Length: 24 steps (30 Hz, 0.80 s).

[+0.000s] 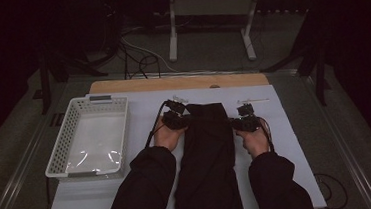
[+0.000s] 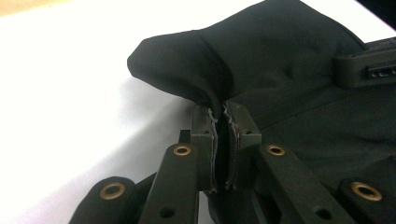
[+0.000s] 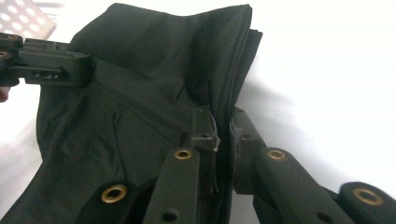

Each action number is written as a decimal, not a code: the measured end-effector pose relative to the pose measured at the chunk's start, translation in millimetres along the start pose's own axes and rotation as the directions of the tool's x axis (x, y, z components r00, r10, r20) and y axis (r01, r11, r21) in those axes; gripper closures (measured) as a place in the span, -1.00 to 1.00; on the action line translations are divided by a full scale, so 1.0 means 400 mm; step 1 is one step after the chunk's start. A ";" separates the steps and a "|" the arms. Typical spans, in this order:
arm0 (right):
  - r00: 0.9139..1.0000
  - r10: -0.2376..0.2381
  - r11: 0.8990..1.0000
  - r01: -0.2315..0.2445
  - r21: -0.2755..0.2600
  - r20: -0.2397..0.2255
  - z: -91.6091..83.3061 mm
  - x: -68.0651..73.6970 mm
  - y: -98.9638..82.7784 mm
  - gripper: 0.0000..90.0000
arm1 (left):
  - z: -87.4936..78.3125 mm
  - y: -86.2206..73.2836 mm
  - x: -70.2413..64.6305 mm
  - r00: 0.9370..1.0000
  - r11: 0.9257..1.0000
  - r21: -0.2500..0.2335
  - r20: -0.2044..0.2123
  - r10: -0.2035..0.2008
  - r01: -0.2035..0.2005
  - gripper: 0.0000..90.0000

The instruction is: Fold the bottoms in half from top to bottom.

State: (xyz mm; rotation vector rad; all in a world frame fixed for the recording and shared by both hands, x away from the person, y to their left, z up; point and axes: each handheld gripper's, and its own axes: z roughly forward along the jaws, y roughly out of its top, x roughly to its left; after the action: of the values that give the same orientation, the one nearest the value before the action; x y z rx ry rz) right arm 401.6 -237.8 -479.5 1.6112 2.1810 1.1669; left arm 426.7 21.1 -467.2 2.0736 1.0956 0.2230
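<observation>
High view had the black garment (image 1: 207, 153) lying lengthwise down the middle of the white sheet (image 1: 286, 141), with the white basket (image 1: 91, 137) well off to my left. My left gripper (image 1: 178, 119) pinched the cloth's left edge near the far end, and my right gripper (image 1: 241, 124) was clamped on the right edge opposite. To fold cleanly, I judged both hands should lift level and together, keeping the far edge taut.

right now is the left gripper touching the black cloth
Touching: in the left gripper view the left gripper is shut on a fold of the black cloth.
</observation>
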 end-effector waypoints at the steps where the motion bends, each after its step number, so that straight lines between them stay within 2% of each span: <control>1: 1.000 -0.001 1.000 0.001 -0.010 -0.001 -0.004 0.002 0.004 0.85 | -0.004 0.004 0.000 1.000 1.000 -0.004 -0.002 0.002 -0.002 0.86; 5: 1.000 0.000 1.000 0.000 -0.024 -0.008 -0.012 0.012 0.011 0.85 | -0.021 0.019 0.002 1.000 1.000 -0.017 -0.013 0.011 -0.011 0.86; 9: 0.999 -0.035 0.999 0.035 -0.020 0.012 -0.014 0.032 0.022 0.85 | -0.031 0.026 0.007 1.000 0.999 -0.032 -0.031 0.006 -0.007 0.86; 11: 0.997 -0.065 0.998 0.066 -0.024 0.031 -0.020 0.050 0.045 0.85 | -0.037 0.030 0.011 0.999 0.999 -0.041 -0.037 -0.002 0.000 0.86; 14: 0.997 -0.067 0.997 0.068 -0.035 0.032 -0.027 0.064 0.082 0.85 | -0.047 0.035 0.018 0.999 0.999 -0.049 -0.044 -0.010 0.008 0.86; 20: 0.998 -0.060 0.997 0.061 -0.048 0.020 -0.021 0.057 0.093 0.85 | -0.061 0.049 0.030 0.998 0.997 -0.071 -0.056 -0.015 0.011 0.86; 24: 0.998 -0.063 0.994 0.065 -0.084 0.021 -0.026 0.055 0.102 0.85 | -0.071 0.069 0.027 0.998 0.996 -0.093 -0.065 -0.008 0.002 0.86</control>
State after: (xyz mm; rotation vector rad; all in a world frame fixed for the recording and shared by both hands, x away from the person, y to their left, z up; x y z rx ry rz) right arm 416.6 -219.4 -438.3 1.5011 2.1253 1.2038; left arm 437.4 35.7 -430.4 1.9931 1.1081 0.3348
